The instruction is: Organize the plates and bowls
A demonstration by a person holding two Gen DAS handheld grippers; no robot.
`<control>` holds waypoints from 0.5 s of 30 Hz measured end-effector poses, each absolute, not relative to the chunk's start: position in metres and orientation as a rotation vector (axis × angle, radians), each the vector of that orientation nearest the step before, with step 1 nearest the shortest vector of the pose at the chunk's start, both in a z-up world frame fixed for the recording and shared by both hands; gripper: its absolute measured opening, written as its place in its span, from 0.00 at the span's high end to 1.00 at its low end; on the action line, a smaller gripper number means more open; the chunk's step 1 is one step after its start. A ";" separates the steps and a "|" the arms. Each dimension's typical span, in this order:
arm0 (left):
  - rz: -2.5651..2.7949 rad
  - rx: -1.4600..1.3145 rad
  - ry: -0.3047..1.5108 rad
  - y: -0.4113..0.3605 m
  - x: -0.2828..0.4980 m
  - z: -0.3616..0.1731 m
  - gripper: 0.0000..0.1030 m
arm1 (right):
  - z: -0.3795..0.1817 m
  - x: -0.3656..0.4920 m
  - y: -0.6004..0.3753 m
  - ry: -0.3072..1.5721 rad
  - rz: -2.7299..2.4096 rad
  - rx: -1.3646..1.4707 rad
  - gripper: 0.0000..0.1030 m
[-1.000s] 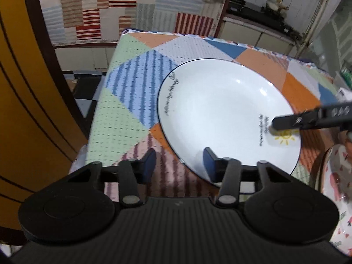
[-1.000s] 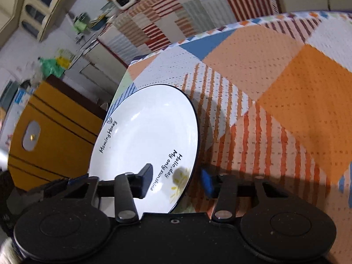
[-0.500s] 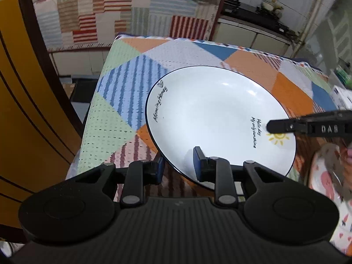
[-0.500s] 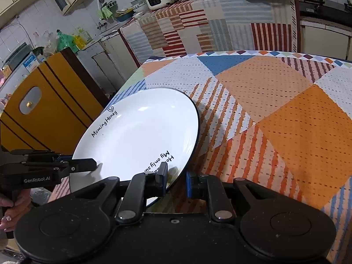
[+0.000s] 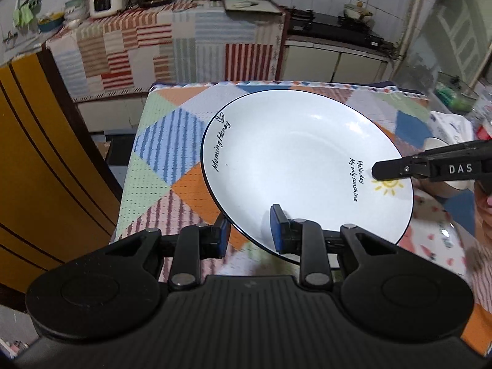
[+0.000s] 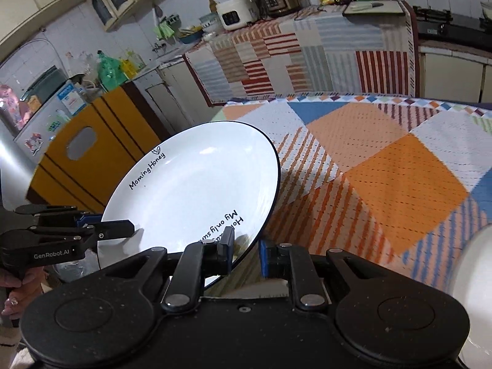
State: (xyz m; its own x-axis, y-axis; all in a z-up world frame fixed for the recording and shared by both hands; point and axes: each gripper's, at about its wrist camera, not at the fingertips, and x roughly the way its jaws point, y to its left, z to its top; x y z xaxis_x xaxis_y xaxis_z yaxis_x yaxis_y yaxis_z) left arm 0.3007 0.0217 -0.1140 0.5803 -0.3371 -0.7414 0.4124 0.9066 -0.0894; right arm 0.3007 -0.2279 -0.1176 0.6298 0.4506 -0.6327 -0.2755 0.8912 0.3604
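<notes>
A large white plate (image 5: 301,166) with a thin dark rim, black lettering and a small yellow sun is held in the air above the patchwork table. My left gripper (image 5: 249,234) is shut on its near rim, one finger under and one on top. My right gripper (image 6: 245,250) is shut on the rim by the sun; it reaches in from the right in the left wrist view (image 5: 396,169). The plate also shows in the right wrist view (image 6: 190,190), with the left gripper (image 6: 101,230) on its left edge.
The table (image 6: 399,181) has a coloured patchwork cloth. A patterned plate (image 5: 436,240) and a white bowl (image 5: 461,181) lie at the right; a white rim (image 6: 473,292) shows at the right wrist view's edge. A yellow cabinet (image 5: 37,166) stands left, a counter (image 5: 172,40) behind.
Both grippers have closed on the plate's rim and lifted it off the table; it now hangs higher and the kitchen counter has come into view.
</notes>
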 end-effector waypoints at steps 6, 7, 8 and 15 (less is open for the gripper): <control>-0.496 0.092 0.864 0.002 0.265 -0.101 0.75 | -0.100 0.254 -0.247 0.766 0.399 0.228 0.80; -0.507 0.089 0.870 -0.002 0.258 -0.101 0.75 | -0.100 0.246 -0.252 0.767 0.392 0.234 0.80; -0.522 0.094 0.879 -0.007 0.252 -0.101 0.75 | -0.100 0.238 -0.256 0.770 0.386 0.241 0.80; -0.578 0.110 0.947 -0.032 0.227 -0.113 0.75 | -0.116 0.190 -0.283 0.791 0.322 0.296 0.80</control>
State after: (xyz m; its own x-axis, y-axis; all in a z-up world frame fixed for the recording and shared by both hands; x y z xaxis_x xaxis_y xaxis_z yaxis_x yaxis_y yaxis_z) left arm 0.2271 -0.0321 -0.1134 0.4454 -0.4186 -0.7915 0.5123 0.8441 -0.1582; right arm 0.1896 -0.2827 -0.1161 0.6595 0.3892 -0.6431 -0.1704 0.9107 0.3763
